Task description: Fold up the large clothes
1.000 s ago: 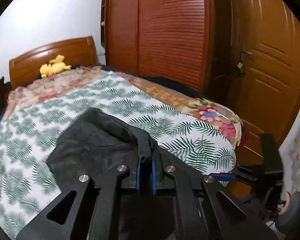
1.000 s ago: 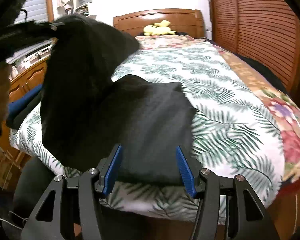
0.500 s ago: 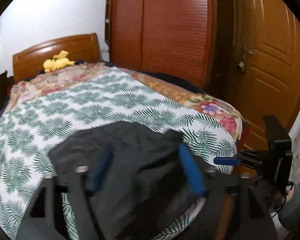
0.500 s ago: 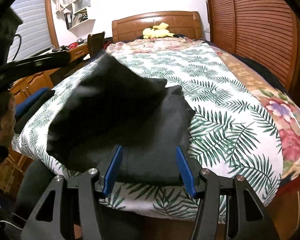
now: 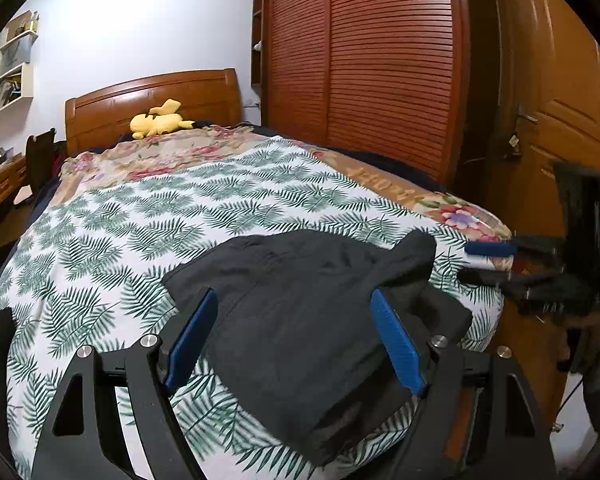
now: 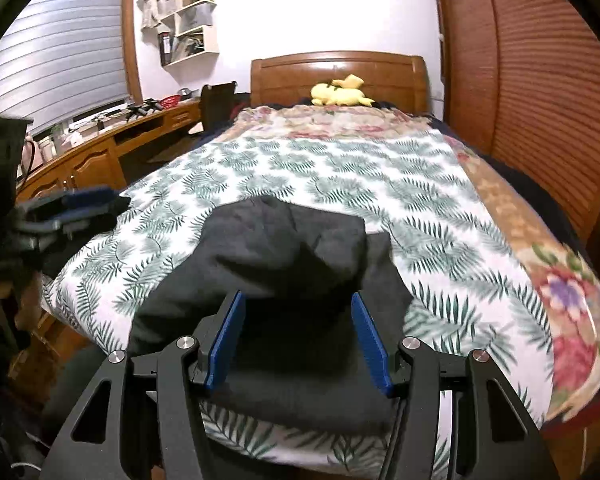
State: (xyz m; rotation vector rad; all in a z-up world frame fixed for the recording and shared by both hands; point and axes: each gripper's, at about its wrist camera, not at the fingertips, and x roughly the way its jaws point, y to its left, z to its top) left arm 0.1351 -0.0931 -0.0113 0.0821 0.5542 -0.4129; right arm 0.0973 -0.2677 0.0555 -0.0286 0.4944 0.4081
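You're between folds right now: the dark garment [image 5: 300, 312] lies in a lumpy folded heap at the foot of the bed [image 5: 148, 216], close to the near edge, and neither tool is gripping it. Your left gripper [image 5: 296, 340] hangs spread wide with nothing pinched, and your right gripper [image 6: 298, 340] sits about half open over the cloth, also empty. I'd say the next move calls for 2 clean corner grabs on that raised flap, then flatten it.
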